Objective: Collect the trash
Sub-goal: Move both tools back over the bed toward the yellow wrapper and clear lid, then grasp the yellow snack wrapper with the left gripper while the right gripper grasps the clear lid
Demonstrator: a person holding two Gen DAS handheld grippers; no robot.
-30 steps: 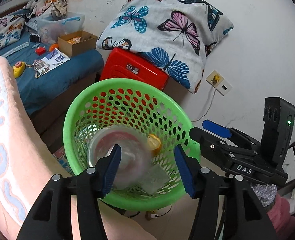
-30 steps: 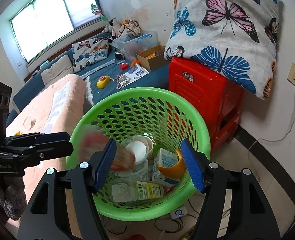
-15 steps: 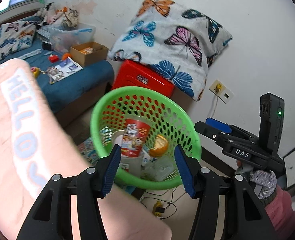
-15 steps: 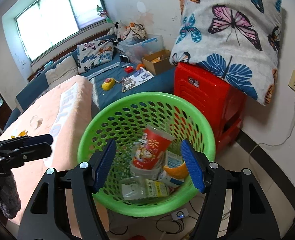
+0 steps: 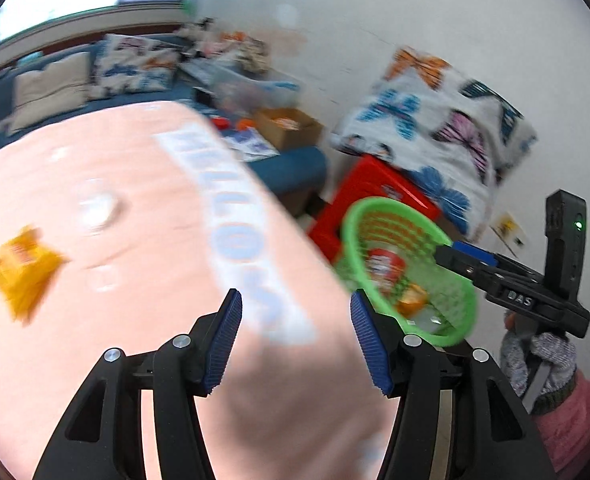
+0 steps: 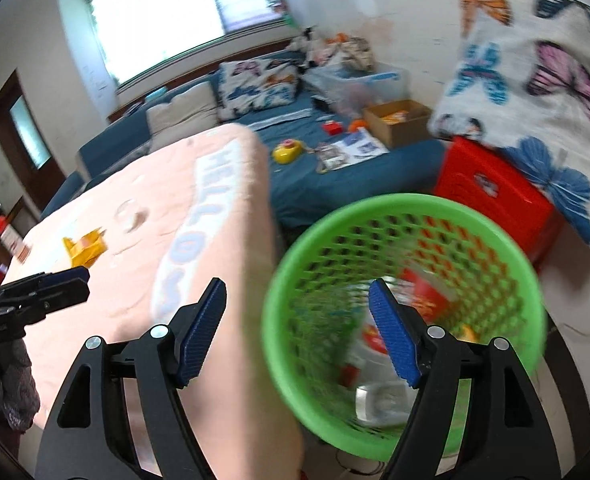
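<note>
A butterfly pillow (image 6: pixel 535 80) rests on a red stool (image 6: pixel 495 196) by the wall. Behind a peach blanket (image 6: pixel 167 240), a blue sofa (image 6: pixel 335 184) carries a cardboard box (image 6: pixel 399 122), a yellow toy (image 6: pixel 287 153) and papers (image 6: pixel 351 152).

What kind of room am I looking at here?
Most likely a lived-in bedroom or living room at home: a blue sofa or daybed under a window, butterfly-print pillows, and a green trash basket beside a peach blanket.
</note>
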